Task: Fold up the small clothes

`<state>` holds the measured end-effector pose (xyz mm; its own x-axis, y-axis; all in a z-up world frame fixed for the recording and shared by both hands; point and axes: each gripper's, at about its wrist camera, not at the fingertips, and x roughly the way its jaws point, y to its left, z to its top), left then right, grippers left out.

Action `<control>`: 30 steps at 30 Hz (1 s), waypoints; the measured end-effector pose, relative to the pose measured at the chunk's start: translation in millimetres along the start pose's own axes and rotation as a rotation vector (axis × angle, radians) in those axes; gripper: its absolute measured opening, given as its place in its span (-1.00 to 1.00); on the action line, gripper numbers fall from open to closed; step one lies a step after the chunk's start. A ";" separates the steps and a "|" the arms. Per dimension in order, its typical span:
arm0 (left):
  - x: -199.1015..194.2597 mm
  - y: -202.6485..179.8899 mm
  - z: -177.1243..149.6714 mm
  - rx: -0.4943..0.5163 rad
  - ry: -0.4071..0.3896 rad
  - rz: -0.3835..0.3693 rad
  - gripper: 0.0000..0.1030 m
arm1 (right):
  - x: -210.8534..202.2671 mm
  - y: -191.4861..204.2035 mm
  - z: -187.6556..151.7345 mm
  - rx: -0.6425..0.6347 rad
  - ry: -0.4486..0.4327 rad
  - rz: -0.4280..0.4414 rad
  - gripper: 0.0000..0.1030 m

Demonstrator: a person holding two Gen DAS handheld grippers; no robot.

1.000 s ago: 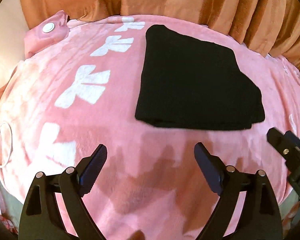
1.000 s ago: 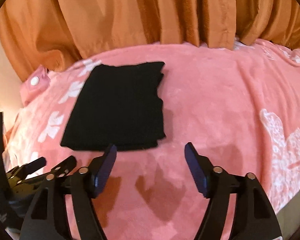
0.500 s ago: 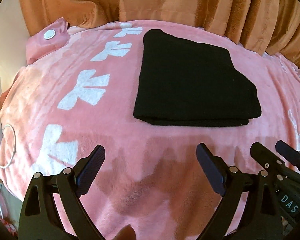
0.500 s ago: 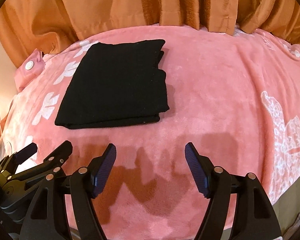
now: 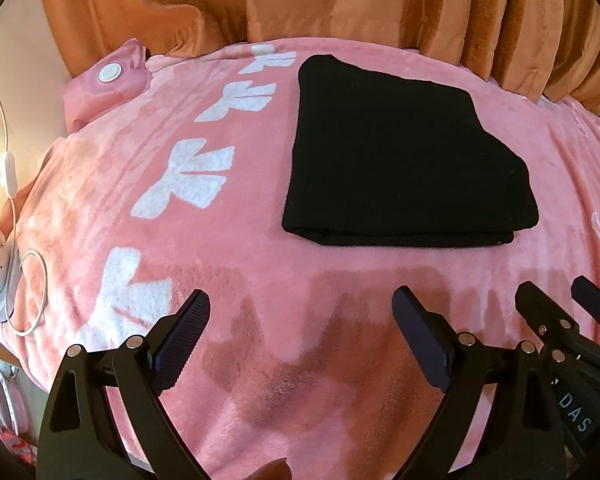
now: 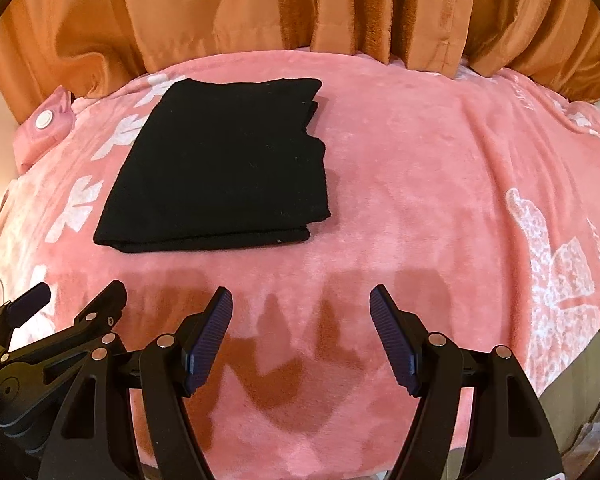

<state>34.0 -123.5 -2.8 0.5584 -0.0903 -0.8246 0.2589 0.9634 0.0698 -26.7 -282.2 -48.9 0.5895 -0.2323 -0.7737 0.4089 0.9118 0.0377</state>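
Note:
A black garment (image 5: 400, 160), folded into a flat layered rectangle, lies on the pink blanket (image 5: 228, 264); it also shows in the right wrist view (image 6: 220, 168) at upper left. My left gripper (image 5: 300, 336) is open and empty, hovering over the blanket short of the garment's near edge. My right gripper (image 6: 300, 332) is open and empty, also short of the garment and to its right. Each gripper shows in the other's view: the right gripper (image 5: 564, 320) at lower right, the left gripper (image 6: 72, 312) at lower left.
Orange curtains (image 6: 300, 12) hang behind the bed. The blanket has white bow prints (image 5: 188, 176) and a snap-button corner (image 5: 110, 74). A white cable (image 5: 8, 168) and a small lamp sit at the left edge. The bed's right edge (image 6: 572, 368) drops off.
Both grippers have drawn back toward the near side, away from the folded garment, and stay open. The garment has not moved.

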 end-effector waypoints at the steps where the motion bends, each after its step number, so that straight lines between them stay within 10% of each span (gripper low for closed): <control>1: -0.1 0.0 0.0 0.001 0.000 0.004 0.75 | -0.3 0.2 -0.4 0.000 0.000 -0.004 0.35; 30: -7.6 6.8 -1.1 -0.056 -0.036 0.044 0.88 | -2.2 0.9 -2.5 -0.001 0.005 -0.018 0.34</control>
<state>30.7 -116.0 3.4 0.5969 -0.0556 -0.8004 0.1893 0.9792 0.0731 -29.4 -280.0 -48.8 0.5782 -0.2474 -0.7775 0.4189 0.9077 0.0227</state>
